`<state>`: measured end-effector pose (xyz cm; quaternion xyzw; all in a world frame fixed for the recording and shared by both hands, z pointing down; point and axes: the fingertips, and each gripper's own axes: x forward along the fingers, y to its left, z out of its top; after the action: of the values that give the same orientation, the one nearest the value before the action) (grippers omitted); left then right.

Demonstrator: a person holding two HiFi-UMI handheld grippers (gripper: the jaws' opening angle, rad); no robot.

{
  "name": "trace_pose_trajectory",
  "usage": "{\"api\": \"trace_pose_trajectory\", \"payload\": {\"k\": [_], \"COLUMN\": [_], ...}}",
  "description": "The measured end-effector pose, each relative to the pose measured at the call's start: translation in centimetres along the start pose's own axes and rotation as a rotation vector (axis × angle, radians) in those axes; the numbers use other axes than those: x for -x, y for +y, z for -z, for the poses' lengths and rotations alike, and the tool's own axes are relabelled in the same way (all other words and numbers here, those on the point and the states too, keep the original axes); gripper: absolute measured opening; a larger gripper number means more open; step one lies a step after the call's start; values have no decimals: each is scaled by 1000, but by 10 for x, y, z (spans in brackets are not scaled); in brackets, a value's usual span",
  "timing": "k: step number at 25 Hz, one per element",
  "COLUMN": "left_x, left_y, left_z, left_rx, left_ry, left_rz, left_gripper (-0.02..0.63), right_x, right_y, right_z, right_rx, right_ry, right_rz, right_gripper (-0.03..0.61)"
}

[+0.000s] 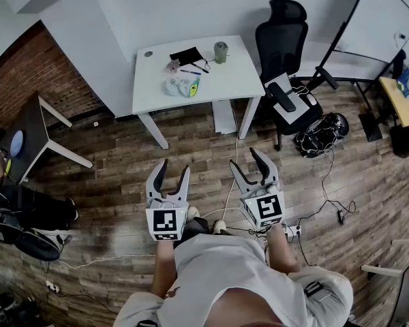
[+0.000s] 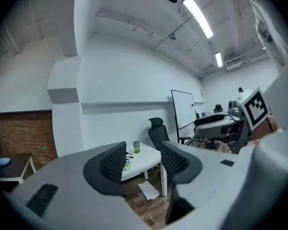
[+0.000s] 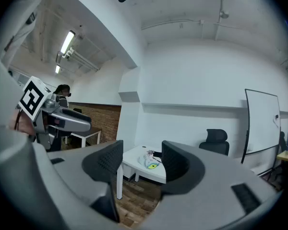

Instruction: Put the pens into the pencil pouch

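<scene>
A white table (image 1: 225, 80) stands across the room, well ahead of me. On it lie a black pouch (image 1: 186, 55), two pens (image 1: 192, 70) just in front of it, a light-blue pouch-like thing (image 1: 179, 86) with something yellow-green beside it, and a green cup (image 1: 221, 52). My left gripper (image 1: 174, 167) and right gripper (image 1: 244, 158) are held level side by side above the wooden floor, far short of the table. Both are open and empty. The left gripper view frames the table (image 2: 143, 160) between its jaws. The right gripper view shows the light-blue thing (image 3: 151, 163).
A black office chair (image 1: 286, 60) stands right of the table, with a whiteboard (image 1: 378, 26) behind it. A dark side table (image 1: 27, 135) is at the left by the brick wall. Cables (image 1: 327, 182) trail over the floor. A white sheet (image 1: 223, 118) leans under the table.
</scene>
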<state>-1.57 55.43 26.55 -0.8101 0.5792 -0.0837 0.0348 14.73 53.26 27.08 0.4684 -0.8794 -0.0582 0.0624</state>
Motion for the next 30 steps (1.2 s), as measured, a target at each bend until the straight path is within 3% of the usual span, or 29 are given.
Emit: {"api": "trace_pose_trajectory", "payload": {"k": [11,16,30], "left_x": [-10,-33,-117], "left_y": [5,14,73], "left_z": [10,9,16], "left_rx": [47,31,24], "left_ry": [-22,-19,-15], "left_rz": [-45,-41,-29], "left_gripper": [221,239,238], "right_x": [-15,-38,-132], "right_y": [-3,-14,-43], "right_z": [9,9,19], "right_rx": [-4,-3,-15], "right_ry": [-13,-17,27], "right_rz": [-16,-19,-1], "right_gripper": [273,301,301]}}
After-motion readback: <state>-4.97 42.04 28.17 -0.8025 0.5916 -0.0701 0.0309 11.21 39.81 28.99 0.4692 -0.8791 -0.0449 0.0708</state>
